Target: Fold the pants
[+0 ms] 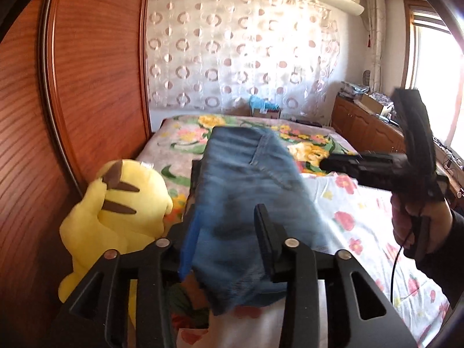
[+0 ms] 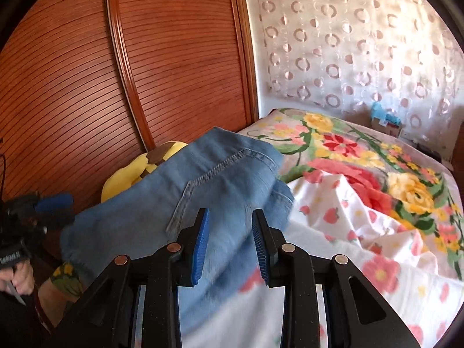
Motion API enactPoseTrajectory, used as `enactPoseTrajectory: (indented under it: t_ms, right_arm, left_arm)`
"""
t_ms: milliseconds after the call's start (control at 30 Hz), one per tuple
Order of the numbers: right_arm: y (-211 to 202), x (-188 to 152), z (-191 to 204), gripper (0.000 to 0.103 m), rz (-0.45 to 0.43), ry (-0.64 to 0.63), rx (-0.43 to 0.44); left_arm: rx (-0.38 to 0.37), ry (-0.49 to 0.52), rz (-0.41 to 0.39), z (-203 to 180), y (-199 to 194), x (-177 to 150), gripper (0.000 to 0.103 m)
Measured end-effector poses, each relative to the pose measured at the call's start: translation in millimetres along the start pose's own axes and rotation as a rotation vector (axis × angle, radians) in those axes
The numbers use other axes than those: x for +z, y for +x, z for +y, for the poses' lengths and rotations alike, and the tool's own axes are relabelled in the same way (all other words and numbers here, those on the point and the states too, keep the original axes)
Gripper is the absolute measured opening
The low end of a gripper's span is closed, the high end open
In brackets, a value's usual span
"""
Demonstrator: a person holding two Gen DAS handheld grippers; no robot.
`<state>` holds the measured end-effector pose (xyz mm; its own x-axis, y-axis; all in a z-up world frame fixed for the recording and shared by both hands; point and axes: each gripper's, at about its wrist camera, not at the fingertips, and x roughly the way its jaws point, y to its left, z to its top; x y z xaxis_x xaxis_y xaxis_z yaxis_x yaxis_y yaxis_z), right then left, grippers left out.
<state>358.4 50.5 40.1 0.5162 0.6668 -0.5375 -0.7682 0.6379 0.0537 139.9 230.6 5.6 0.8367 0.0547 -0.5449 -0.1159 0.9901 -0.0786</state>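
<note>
Folded blue jeans point(image 1: 246, 191) hang lifted over the bed, blurred by motion. My left gripper point(image 1: 229, 240) has its fingers on either side of the folded jeans and holds the bundle up. In the right wrist view the jeans point(image 2: 203, 191) lie ahead and to the left. My right gripper point(image 2: 230, 243) is open, its blue pads apart with nothing between them, just in front of the jeans' near edge. It also shows in the left wrist view point(image 1: 377, 168), held at the right, clear of the jeans.
A yellow plush toy point(image 1: 121, 217) sits at the bed's left edge against the wooden wardrobe point(image 1: 87, 87). The bed has a floral blanket point(image 2: 362, 168) and a white strawberry-print sheet point(image 2: 362, 261). A wooden cabinet point(image 1: 365, 127) stands far right.
</note>
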Motion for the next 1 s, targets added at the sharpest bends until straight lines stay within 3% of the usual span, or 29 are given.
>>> enactPoseTrajectory:
  t_ms: [167,200,367,400,433,467,600,800,1000]
  right_arm:
    - [-54,-33,7,0.031,-0.030,0.010,-0.033]
    - [-63,-38,8,0.031,-0.034,0.013,-0.041]
    - [-117,-65,15,0.031,-0.066,0.027,-0.089]
    - [-127,-71,16,0.031,-0.071,0.032,-0.102]
    - [-137,-75,19,0.031,-0.075,0.038,-0.110]
    - [-150,-82,22,0.031,-0.082,0.044,-0.117]
    - [-192,-107,32,0.032,-0.102,0.070,-0.152]
    - [-244,-131,49,0.058,-0.158,0.104,-0.230]
    - [-292,-145,66,0.066,-0.228,0.130,-0.309]
  left_arm:
    - [-0.033,0.029,-0.025,-28,-15,3,0.041]
    - [-0.042,0.038,-0.028,-34,-17,3,0.049]
    - [-0.089,0.071,-0.032,-64,-25,1,0.054]
    - [-0.100,0.076,-0.033,-71,-26,-1,0.064]
    - [-0.109,0.077,-0.036,-76,-28,-2,0.082]
    - [-0.121,0.075,-0.049,-82,-30,-3,0.086]
    - [-0.132,0.086,-0.055,-106,-39,-7,0.086]
    - [-0.155,0.102,-0.063,-137,-58,-14,0.086]
    - [-0.160,0.114,-0.083,-168,-77,-11,0.086]
